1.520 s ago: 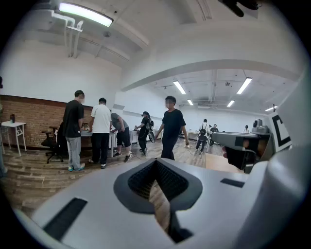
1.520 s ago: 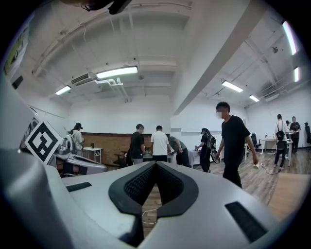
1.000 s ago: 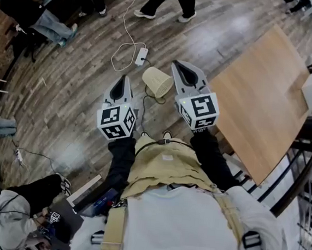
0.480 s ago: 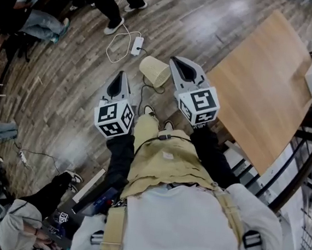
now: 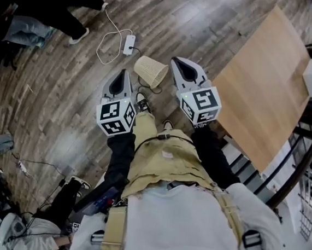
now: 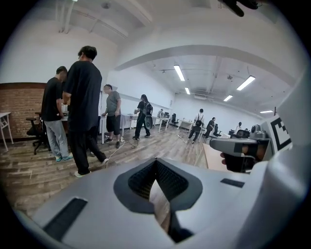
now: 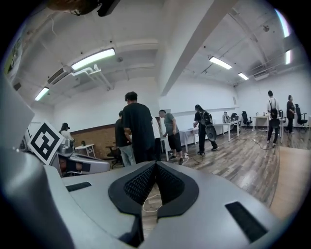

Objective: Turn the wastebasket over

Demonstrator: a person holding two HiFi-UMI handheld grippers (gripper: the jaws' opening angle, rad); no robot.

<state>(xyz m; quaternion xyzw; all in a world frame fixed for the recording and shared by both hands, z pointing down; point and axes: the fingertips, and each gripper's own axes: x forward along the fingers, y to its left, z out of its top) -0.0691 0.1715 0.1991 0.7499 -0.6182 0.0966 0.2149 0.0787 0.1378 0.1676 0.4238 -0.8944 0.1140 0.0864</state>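
The cream wastebasket (image 5: 150,70) lies tipped on its side on the wood floor (image 5: 66,85), between the tips of the left claw (image 5: 123,74) and right claw (image 5: 178,62), both pressed together on nothing. Only the head view shows it; both gripper views catch standing people (image 6: 85,107).

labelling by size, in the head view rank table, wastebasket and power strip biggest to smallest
1. table
2. wastebasket
3. power strip
The table top sits nearer the camera than the floor, but the gaps are plain.
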